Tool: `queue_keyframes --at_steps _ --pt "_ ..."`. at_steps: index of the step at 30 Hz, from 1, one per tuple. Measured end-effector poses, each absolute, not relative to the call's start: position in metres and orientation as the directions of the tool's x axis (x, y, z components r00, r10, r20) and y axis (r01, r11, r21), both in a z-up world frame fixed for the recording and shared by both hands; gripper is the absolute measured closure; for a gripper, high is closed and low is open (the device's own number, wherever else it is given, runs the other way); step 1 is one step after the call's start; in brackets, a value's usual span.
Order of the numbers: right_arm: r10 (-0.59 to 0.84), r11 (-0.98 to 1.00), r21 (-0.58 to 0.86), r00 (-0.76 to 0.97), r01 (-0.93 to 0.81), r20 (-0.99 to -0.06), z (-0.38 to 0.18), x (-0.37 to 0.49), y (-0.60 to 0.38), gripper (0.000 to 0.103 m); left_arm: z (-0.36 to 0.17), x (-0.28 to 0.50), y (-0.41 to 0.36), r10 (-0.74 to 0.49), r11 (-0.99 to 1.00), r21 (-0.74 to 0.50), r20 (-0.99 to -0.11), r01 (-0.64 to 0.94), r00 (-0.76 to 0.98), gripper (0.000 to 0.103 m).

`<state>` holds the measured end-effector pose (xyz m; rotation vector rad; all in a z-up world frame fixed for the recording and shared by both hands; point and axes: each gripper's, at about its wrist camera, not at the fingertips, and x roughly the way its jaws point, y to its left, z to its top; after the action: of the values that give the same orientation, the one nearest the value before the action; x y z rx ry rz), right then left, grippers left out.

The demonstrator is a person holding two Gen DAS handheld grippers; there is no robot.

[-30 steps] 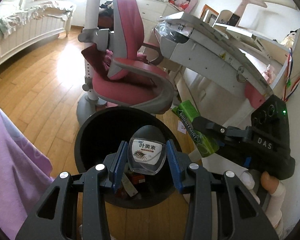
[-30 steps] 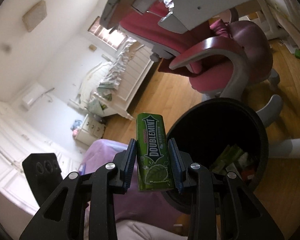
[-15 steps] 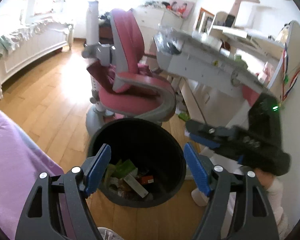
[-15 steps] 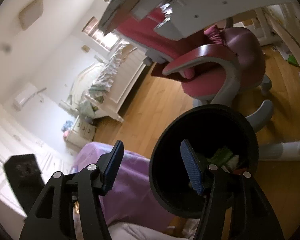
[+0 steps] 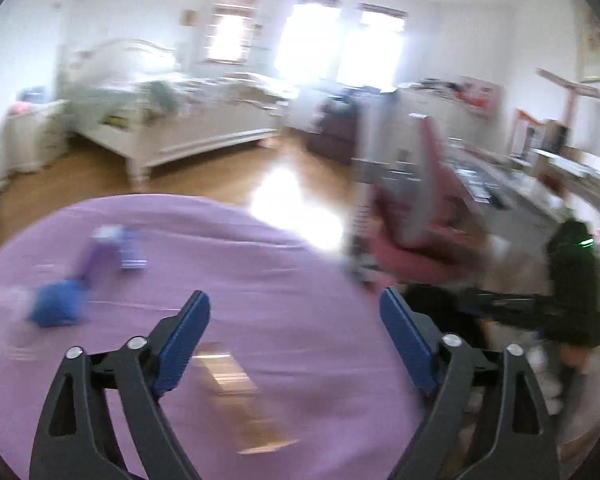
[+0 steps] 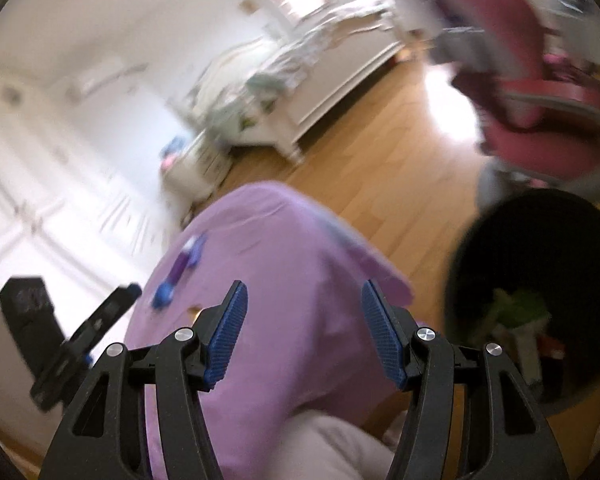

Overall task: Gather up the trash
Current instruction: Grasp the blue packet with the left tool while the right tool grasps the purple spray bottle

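Sunlit wood floor (image 5: 228, 172), white bed (image 5: 188, 128)

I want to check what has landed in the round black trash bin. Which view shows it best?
The right wrist view: the round black trash bin faces the camera with green and pale litter inside. The left wrist view shows no clear bin, only a blurred dark patch.

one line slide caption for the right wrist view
Empty, open right gripper over purple cloth, black trash bin at right.

Your left gripper (image 5: 294, 344) has just been opening and stands wide, nothing between its blue pads, above the round purple cloth-covered table (image 5: 284, 280). A blurred blue lump (image 5: 56, 308) lies far left on it.
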<state>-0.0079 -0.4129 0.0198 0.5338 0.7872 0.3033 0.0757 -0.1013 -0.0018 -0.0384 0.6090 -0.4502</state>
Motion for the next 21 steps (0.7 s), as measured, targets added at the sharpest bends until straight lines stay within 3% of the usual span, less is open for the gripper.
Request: queue_keyframes --at_steps 2,7,13,14,16,21 --pt "0.488 0.83 0.544 0.635 -0.125 -0.599 0.025 0.01 -0.373 0.03 -0.008 0.084 -0.069 -0.359 0.925 -0.108 -0.563 0.365 0.744 0.015" --pt "0.543 0.829 0.504 0.566 -0.243 -0.62 0.037 0.049 -0.301 0.029 -0.033 0.115 -0.007 -0.203 0.955 0.036 -0.643 0.294 0.738 0.011" --pt "0.59 0.807 0.454 0.479 -0.378 -0.65 0.052 0.122 -0.194 0.029 -0.058 0.162 0.039 -0.186 0.982 -0.159 -0.723 0.103 0.665 0.011" --pt "0.593 0.804 0.451 0.465 -0.389 -0.657 0.051 0.135 -0.177 0.036 -0.061 0.165 0.041 -0.186 0.981 -0.174 -0.73 0.083 0.658 0.011" --pt "0.587 0.805 0.44 0.431 -0.397 -0.685 0.049 0.162 -0.15 0.043 -0.067 0.175 0.042 -0.18 0.98 -0.189 -0.746 0.055 0.641 0.011" --pt "0.516 0.842 0.373 0.378 -0.391 -0.768 0.027 0.223 -0.087 0.044 -0.074 0.188 0.04 -0.15 0.984 -0.177 -0.76 0.022 0.633 0.011"
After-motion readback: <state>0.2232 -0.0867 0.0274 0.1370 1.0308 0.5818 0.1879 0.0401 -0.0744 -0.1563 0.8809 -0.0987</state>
